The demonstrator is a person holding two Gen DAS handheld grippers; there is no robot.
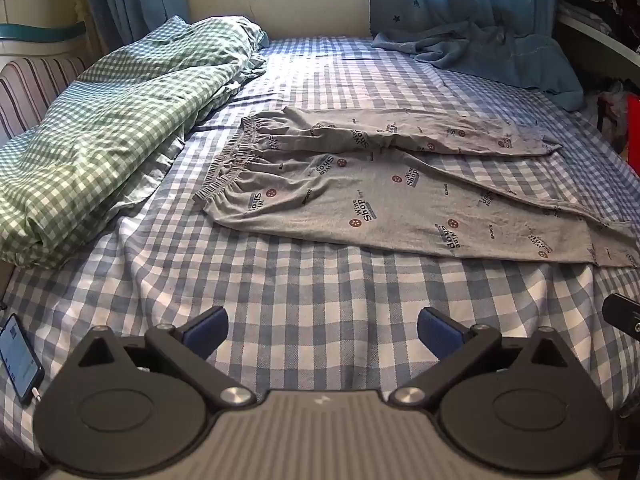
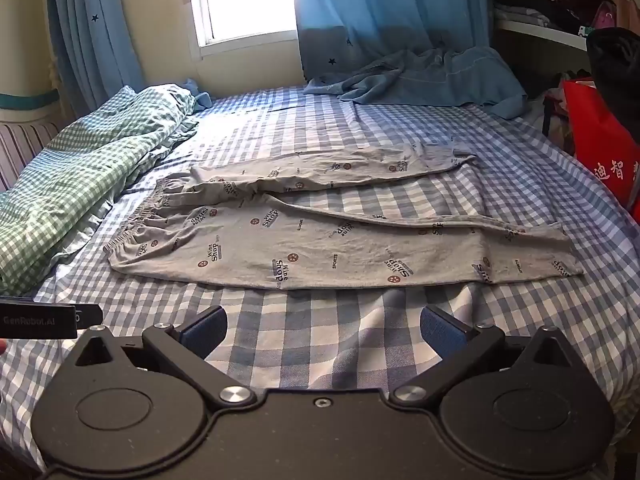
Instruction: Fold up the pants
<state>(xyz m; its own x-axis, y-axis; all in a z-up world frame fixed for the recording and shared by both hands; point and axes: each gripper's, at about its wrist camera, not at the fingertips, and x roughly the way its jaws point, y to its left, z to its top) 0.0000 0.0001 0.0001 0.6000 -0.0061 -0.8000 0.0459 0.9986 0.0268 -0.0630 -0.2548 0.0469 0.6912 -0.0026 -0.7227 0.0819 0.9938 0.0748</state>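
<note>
Grey printed pants (image 1: 384,196) lie spread flat on the blue checked bed sheet (image 1: 280,292), waistband to the left, both legs running right and splayed apart. The right wrist view shows the same pants (image 2: 320,240). My left gripper (image 1: 322,330) hovers over the sheet in front of the pants, jaws wide apart with nothing between the blue pads (image 1: 208,330). My right gripper (image 2: 323,330) is likewise open and empty, short of the near trouser leg. A part of the left gripper (image 2: 48,322) shows at the left edge of the right wrist view.
A rolled green checked quilt (image 1: 104,128) lies along the bed's left side. A blue curtain hem (image 1: 480,52) rests on the far right of the bed. A phone (image 1: 20,364) lies at the near left edge. A red bag (image 2: 600,152) stands to the right of the bed.
</note>
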